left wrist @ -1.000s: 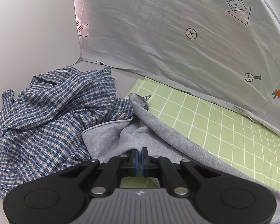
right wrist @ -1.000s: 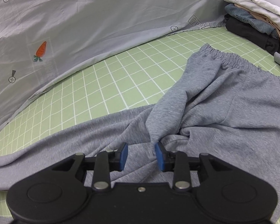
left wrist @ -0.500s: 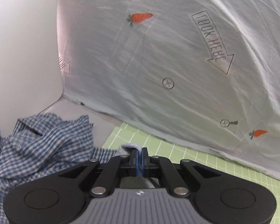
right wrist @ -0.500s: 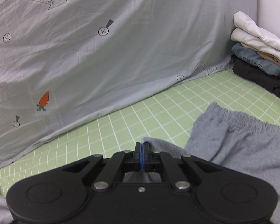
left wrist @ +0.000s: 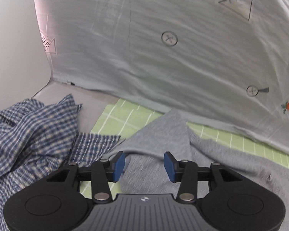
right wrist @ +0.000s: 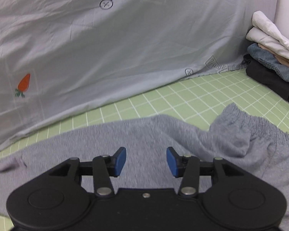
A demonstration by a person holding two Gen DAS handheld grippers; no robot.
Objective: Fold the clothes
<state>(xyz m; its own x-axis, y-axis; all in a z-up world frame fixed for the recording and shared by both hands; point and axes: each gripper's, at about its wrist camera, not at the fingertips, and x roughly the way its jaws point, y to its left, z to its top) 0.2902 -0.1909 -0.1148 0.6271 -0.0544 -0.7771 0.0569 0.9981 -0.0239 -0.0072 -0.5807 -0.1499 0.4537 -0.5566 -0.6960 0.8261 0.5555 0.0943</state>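
Note:
Grey sweatpants (left wrist: 163,134) lie spread on the green checked mat (left wrist: 125,111). In the right wrist view the same pants (right wrist: 144,134) stretch across the mat (right wrist: 202,96), with the elastic waistband (right wrist: 260,123) at the right. My left gripper (left wrist: 144,166) is open and empty, just above the pants' leg end. My right gripper (right wrist: 146,161) is open and empty above the middle of the pants. The cloth under both grippers is blurred.
A crumpled blue plaid shirt (left wrist: 28,130) lies left of the pants. A grey printed sheet (left wrist: 163,57) hangs behind the mat. A stack of folded clothes (right wrist: 273,57) stands at the far right. A white wall (left wrist: 9,48) closes the left side.
Both grippers, shut on the grey pants half a second ago and held up, have opened and let the cloth go. The pants now lie flat on the mat.

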